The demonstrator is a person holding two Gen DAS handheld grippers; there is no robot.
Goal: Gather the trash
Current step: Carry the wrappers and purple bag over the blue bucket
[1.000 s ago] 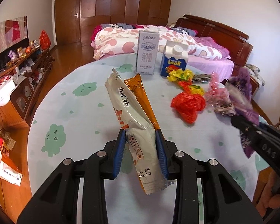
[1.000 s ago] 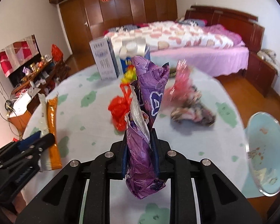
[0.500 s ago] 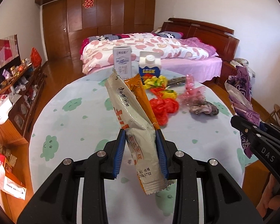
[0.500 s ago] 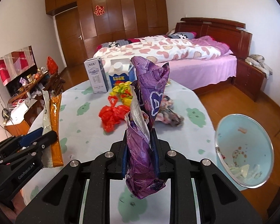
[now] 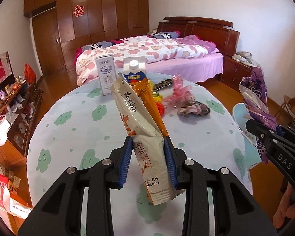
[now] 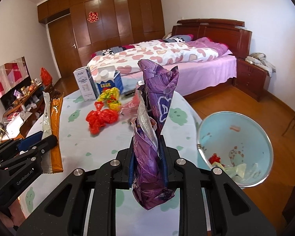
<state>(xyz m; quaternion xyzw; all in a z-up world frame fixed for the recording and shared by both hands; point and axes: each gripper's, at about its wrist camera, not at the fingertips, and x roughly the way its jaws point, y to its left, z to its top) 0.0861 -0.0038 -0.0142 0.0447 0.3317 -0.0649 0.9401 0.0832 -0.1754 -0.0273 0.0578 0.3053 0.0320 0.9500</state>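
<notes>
My left gripper [image 5: 148,153] is shut on a white and an orange snack wrapper [image 5: 139,125], held upright above the round table [image 5: 72,129]. My right gripper [image 6: 147,157] is shut on a crumpled purple wrapper [image 6: 153,133], held near the table's right edge. A light blue trash bin [image 6: 236,135] with some scraps inside stands on the floor right of the table. On the table lie a red plastic bag [image 6: 100,119], a yellow wrapper [image 6: 110,96], a pink wrapper [image 5: 179,92] and a grey crumpled scrap [image 5: 194,109].
Two cartons, one white [image 6: 84,84] and one blue [image 6: 108,82], stand at the table's far side. A bed [image 6: 167,57] lies beyond. A cluttered wooden cabinet [image 5: 13,106] stands on the left. A wooden chair [image 5: 293,106] is at the right.
Both grippers have pulled back and risen from the table with their wrappers. The trash bin has come fully into the right wrist view.
</notes>
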